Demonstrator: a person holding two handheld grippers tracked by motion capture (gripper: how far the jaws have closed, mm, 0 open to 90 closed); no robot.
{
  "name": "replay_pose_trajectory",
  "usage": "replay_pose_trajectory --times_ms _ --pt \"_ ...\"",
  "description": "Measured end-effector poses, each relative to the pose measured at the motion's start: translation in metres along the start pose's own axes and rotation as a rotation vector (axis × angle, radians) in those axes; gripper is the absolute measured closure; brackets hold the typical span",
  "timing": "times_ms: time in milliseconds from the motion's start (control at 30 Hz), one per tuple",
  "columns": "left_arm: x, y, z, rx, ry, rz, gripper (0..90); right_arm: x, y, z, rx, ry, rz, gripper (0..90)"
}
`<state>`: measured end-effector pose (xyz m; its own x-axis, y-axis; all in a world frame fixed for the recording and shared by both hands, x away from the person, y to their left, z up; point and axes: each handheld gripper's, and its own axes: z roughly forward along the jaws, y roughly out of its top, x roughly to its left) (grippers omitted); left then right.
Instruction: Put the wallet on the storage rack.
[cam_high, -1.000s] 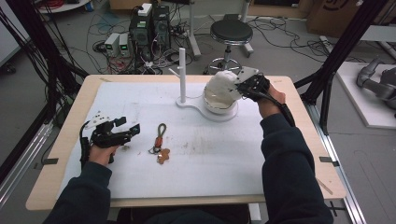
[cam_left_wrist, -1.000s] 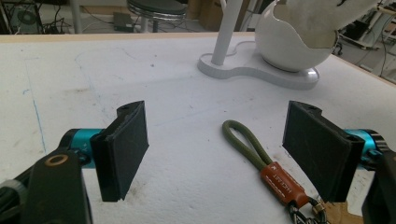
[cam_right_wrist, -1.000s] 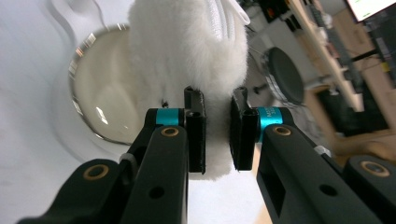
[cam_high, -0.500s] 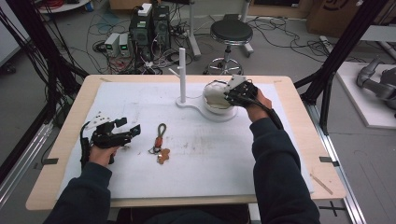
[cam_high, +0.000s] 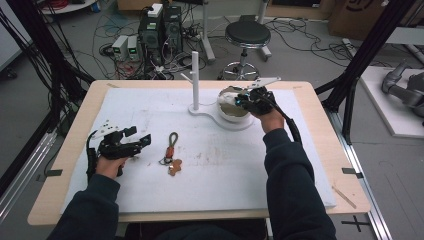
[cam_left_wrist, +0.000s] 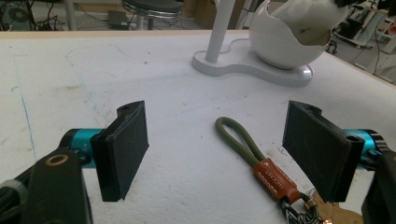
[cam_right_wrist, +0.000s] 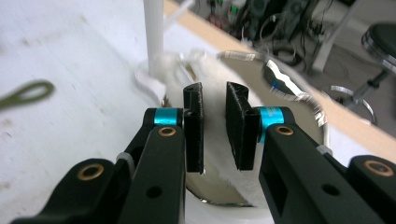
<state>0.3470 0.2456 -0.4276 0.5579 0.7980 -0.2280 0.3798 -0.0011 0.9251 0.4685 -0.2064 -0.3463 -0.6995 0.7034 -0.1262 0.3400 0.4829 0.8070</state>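
Right gripper (cam_high: 239, 100): in my right hand at the far right of the table, over the bowl.
Right fingers (cam_right_wrist: 194, 126): they have just closed in and stand almost together, clamped on the white cloth that fills the thin gap between them.
White cloth (cam_high: 226, 97): soft and crumpled, partly down in the bowl, with a lump of it rising above the rim up to my right fingers.
Bowl (cam_high: 231, 116): white and round, with a jagged rim, on the right end of a flat white base.
Post (cam_high: 195, 75): a white upright rod on the left end of the same base, just left of the bowl.
Left gripper (cam_high: 140, 141): in my left hand, low over the near left of the table, well apart from the bowl.
Left fingers (cam_left_wrist: 123, 149): wide apart, with nothing clamped.
Key strap (cam_high: 171, 150): an olive loop with a brown tab and a few small metal bits, flat on the mat just right of my left gripper, touching neither finger.
Table (cam_high: 70, 200): pale wood, covered by a scuffed white mat (cam_high: 225, 170).
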Motion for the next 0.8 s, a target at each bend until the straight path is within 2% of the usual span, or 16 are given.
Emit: replay_pose_trajectory --times_ms 67,167,233,333,367,433,467,533,600,667,733,800 --pt "0.000 0.000 0.000 0.001 -0.001 0.001 22.2 0.003 0.000 0.001 -0.011 -0.009 0.005 74.7" --pt "0.000 0.000 0.000 0.001 -0.004 0.000 22.2 0.002 0.001 -0.005 -0.050 -0.025 0.024 62.6" --pt "-0.001 0.000 0.000 0.001 -0.005 0.002 22.2 0.001 0.001 -0.014 -0.066 -0.027 0.042 54.8" --pt "-0.002 -0.001 0.000 0.004 -0.005 0.004 22.2 -0.003 -0.002 -0.029 -0.085 -0.028 0.104 44.2" --pt "-0.002 -0.001 0.001 0.005 -0.005 0.003 22.2 -0.004 -0.006 -0.035 -0.108 -0.049 0.106 43.0" --pt "-0.002 -0.002 0.001 0.013 -0.004 0.000 22.2 -0.004 -0.018 -0.046 -0.112 -0.120 0.081 37.1" --pt "-0.003 -0.002 0.002 0.014 -0.004 0.000 22.2 -0.004 -0.027 -0.052 -0.111 -0.150 0.072 36.8" --pt "-0.004 -0.002 0.003 0.019 -0.003 0.001 22.2 -0.004 -0.043 -0.060 -0.113 -0.143 0.092 34.7" --pt "-0.006 -0.002 0.004 0.019 0.000 -0.019 21.2 -0.002 -0.065 -0.068 -0.109 -0.129 0.130 32.1" --pt "-0.009 0.000 0.004 0.004 -0.005 -0.037 19.7 0.001 -0.082 -0.072 -0.083 -0.123 0.155 29.5" --pt "-0.014 0.002 0.003 -0.022 0.000 -0.019 17.5 0.006 -0.101 -0.076 -0.054 -0.098 0.175 28.0" --pt "-0.018 0.003 0.003 -0.031 0.003 -0.002 17.5 0.012 -0.113 -0.079 -0.027 -0.090 0.177 27.4"
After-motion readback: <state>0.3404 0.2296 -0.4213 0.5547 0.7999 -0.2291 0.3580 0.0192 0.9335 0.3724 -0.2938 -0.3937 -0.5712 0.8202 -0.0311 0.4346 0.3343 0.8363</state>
